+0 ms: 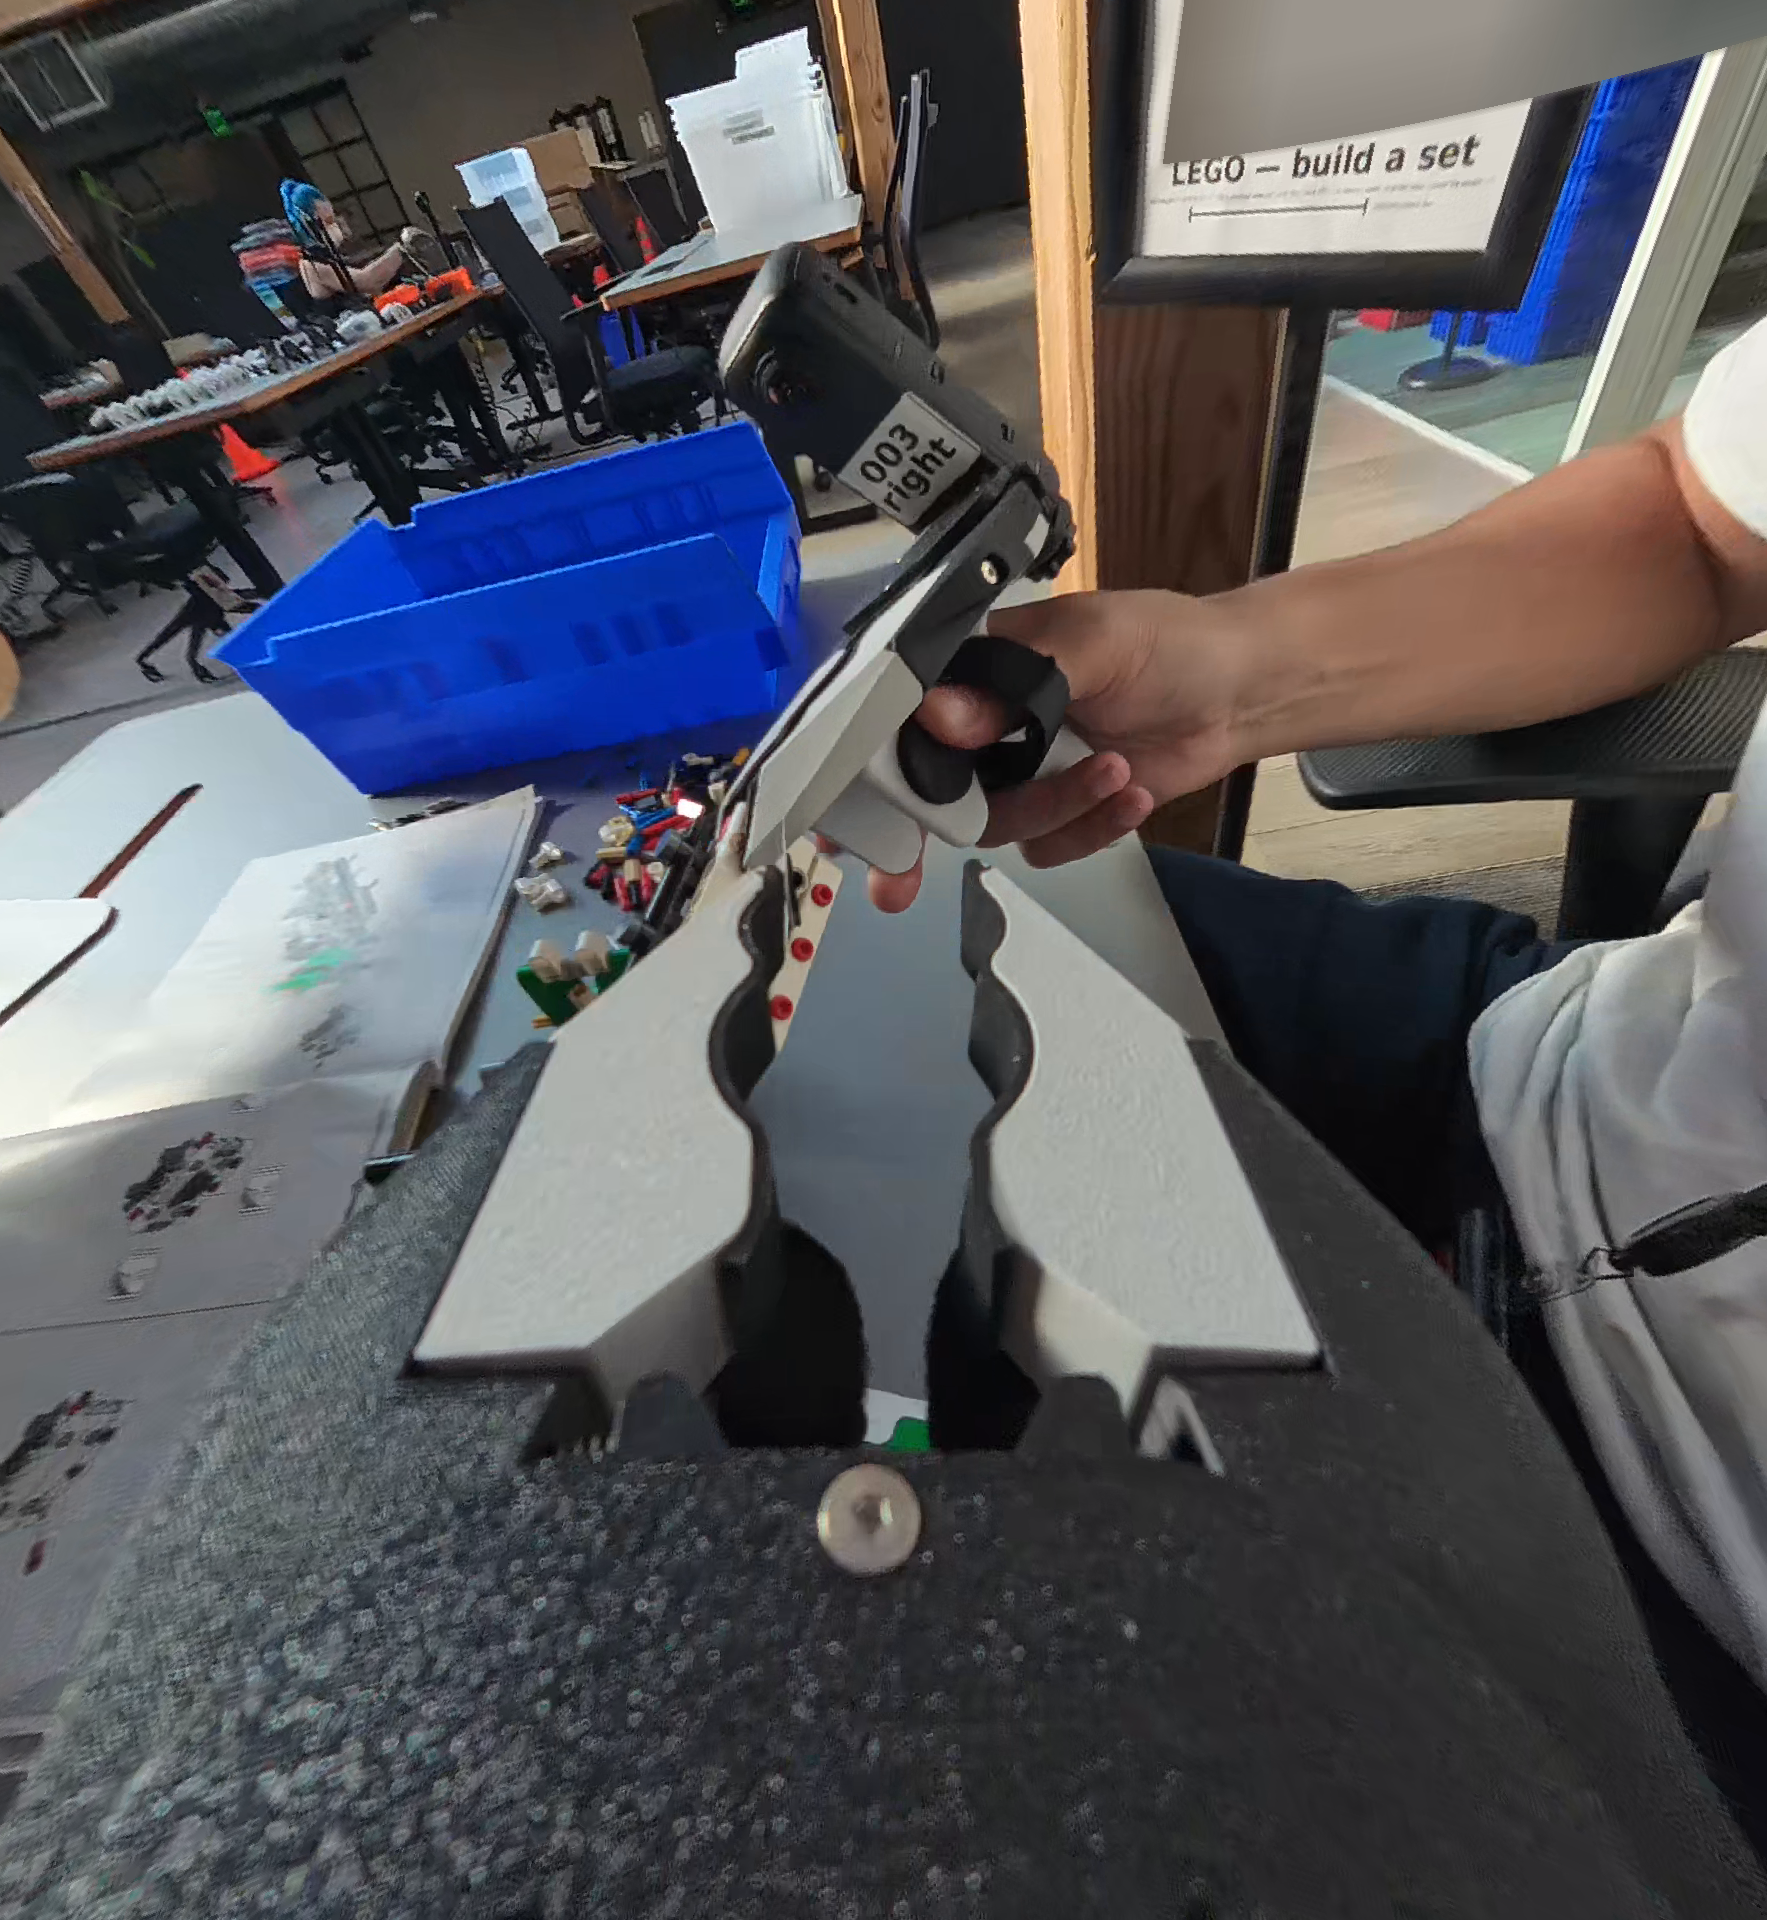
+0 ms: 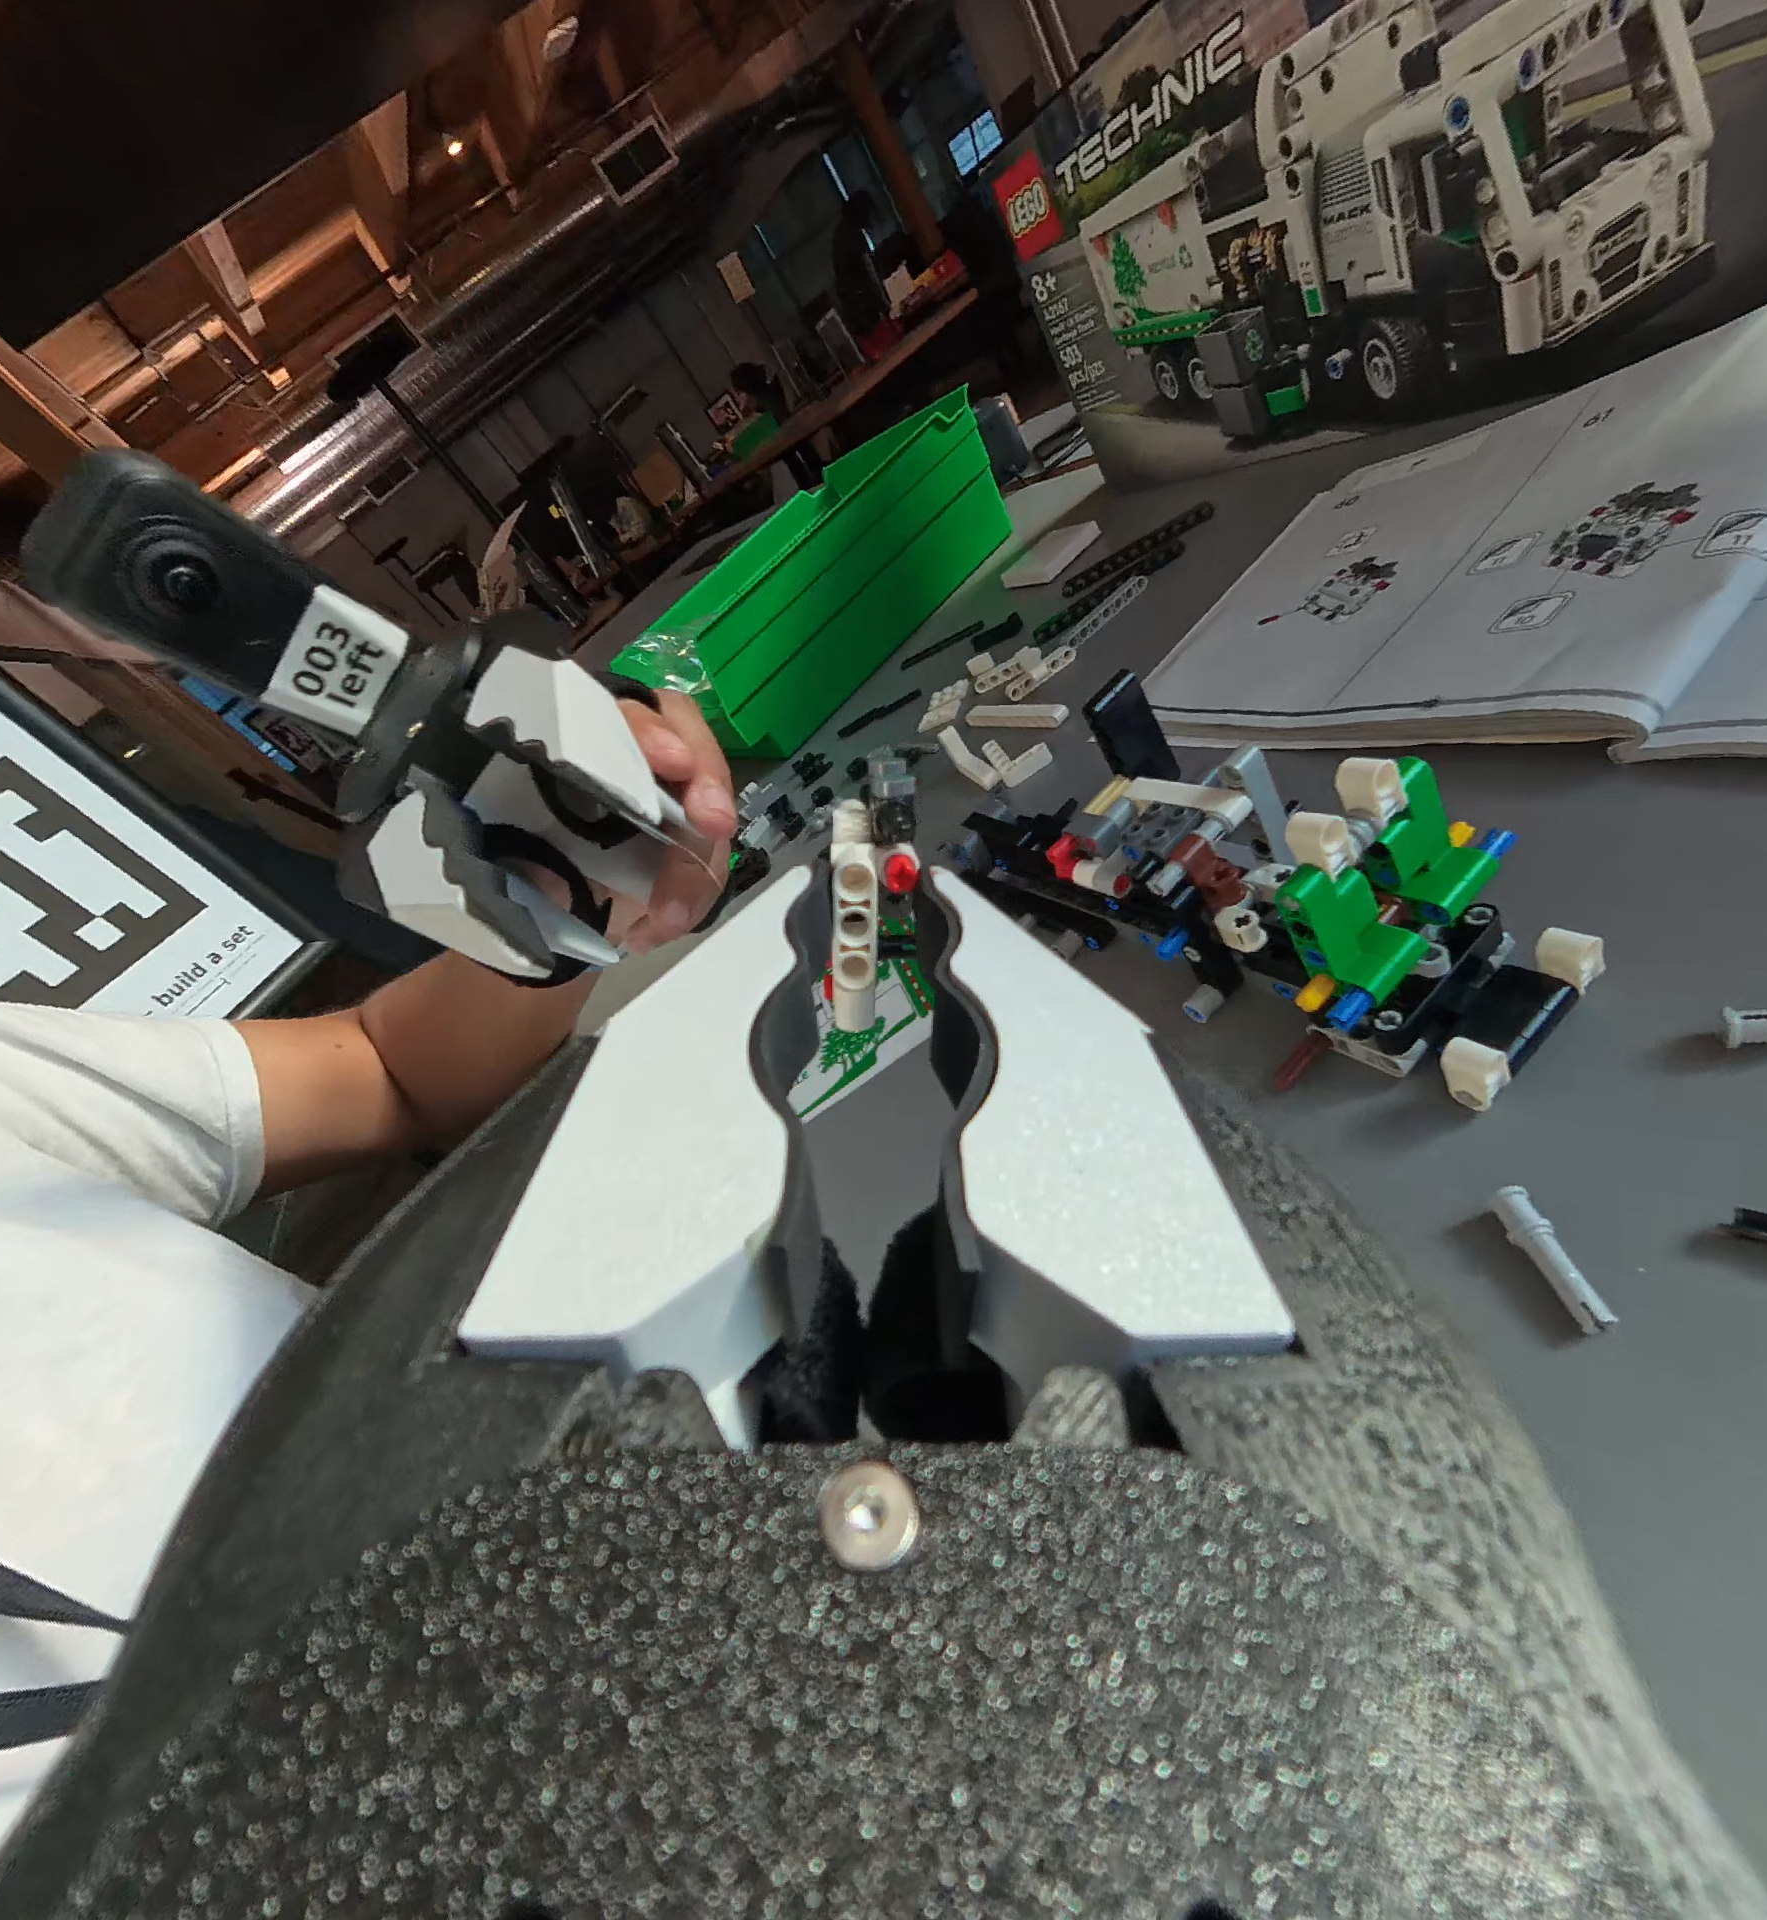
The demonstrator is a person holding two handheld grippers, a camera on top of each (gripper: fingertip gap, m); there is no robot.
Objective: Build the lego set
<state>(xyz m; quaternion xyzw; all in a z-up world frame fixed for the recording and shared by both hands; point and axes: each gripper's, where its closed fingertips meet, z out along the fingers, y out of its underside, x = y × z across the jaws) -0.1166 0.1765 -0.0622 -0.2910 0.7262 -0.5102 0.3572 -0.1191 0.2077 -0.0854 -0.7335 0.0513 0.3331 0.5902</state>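
Observation:
My right gripper (image 2: 874,873) is shut on a short white holed beam (image 2: 851,935) that stands upright between its pads, with a red pin (image 2: 900,871) on its side. In the left wrist view the right gripper (image 1: 749,842) holds the same beam (image 1: 804,951), which shows three red pins, just past my left finger (image 1: 671,1049). My left gripper (image 1: 874,883) is open and empty. In the right wrist view it (image 2: 640,888) hangs open to the left of the beam, apart from it.
A blue bin (image 1: 546,623), a pile of small parts (image 1: 650,821) and an open instruction book (image 1: 339,935) lie on the grey table. A green bin (image 2: 858,582), a partly built model (image 2: 1378,914), the set's box (image 2: 1378,208) and loose white pins (image 2: 1554,1257) lie to the right.

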